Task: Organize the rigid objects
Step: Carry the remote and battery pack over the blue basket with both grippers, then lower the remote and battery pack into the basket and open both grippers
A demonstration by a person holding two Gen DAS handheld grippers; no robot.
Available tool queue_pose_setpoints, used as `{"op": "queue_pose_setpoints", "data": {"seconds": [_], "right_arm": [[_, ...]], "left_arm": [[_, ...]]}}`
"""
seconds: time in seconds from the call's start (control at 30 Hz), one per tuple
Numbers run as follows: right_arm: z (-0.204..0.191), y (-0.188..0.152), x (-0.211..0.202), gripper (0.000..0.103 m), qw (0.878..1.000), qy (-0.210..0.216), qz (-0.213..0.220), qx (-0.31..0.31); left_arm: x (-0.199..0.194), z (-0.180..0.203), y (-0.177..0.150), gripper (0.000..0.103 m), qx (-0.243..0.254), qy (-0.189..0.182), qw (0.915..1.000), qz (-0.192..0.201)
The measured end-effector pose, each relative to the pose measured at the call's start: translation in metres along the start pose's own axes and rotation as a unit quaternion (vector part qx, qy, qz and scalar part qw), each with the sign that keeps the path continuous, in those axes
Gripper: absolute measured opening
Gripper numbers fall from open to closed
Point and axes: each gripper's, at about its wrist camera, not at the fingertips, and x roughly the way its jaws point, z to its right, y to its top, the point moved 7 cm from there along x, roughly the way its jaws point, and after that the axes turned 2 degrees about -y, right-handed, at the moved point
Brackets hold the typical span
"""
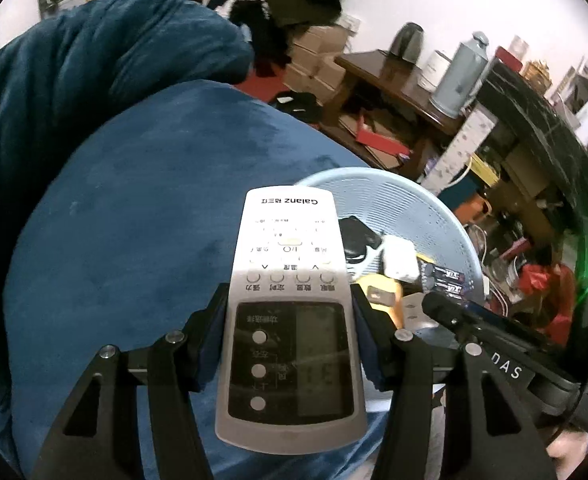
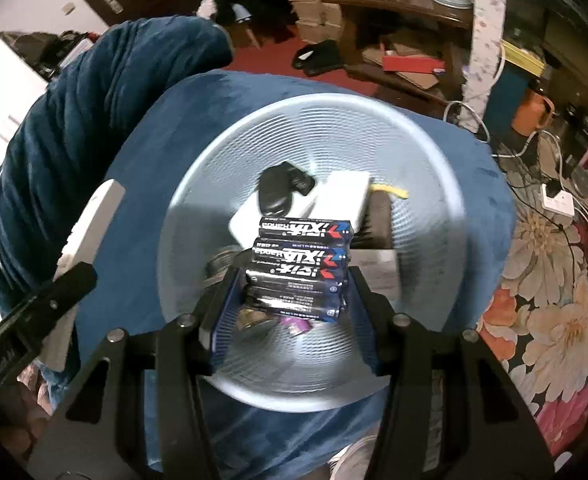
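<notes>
The light blue basket (image 2: 445, 184) sits on a blue cushion (image 1: 142, 208), its far rim near the cushion's far edge. To the right the cushion ends just beyond the basket rim, against a floral cloth (image 2: 553, 304). To the left an open stretch of cushion runs up to a bulky blue blanket (image 1: 74, 72). Beyond the cushion the floor is cluttered with boxes, cables and a wooden table (image 1: 385, 76).

The remote control (image 1: 290, 280) is a long white handset marked "Galanz", with rows of small buttons and a dark display panel at its near end. The left gripper (image 1: 290, 344) is clenched on it, one finger on each side of the display section; the button end projects forward over the cushion, its tip at the basket's near-left rim.

The battery pack (image 2: 301, 264) consists of dark blue cells in a wrapped row with red and white markings. The right gripper (image 2: 290, 300) grasps it between its fingers over the basket's interior. Beneath and beyond it, inside the basket, lie a black device (image 2: 282, 190), two white blocks, the larger (image 2: 343, 196) to the right, and a yellow strip (image 2: 389, 191). Small items at the basket bottom are blurred.
</notes>
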Motion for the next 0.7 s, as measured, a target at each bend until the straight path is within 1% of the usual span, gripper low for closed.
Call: {"op": "queue_pose_setpoints", "data": {"seconds": [0.13,0.33,0.53,0.7], "right_arm": [[0.009,0.003,0.000,0.052,1.000,-0.003,0.002,0.010],[0.017,0.005,0.006,0.052,1.000,-0.004,-0.004,0.014],[0.027,0.007,0.010,0.052,1.000,-0.008,-0.008,0.025],[0.026,0.008,0.015,0.052,1.000,-0.010,-0.013,0.018]], "left_arm": [[0.015,0.017,-0.001,0.058,0.010,-0.004,0.9999,-0.006],[0.043,0.024,-0.013,0.058,0.016,-0.003,0.9992,-0.035],[0.057,0.031,-0.015,0.058,0.021,-0.003,0.9988,-0.044],[0.067,0.035,-0.016,0.058,0.031,-0.003,0.9981,-0.053]]}}
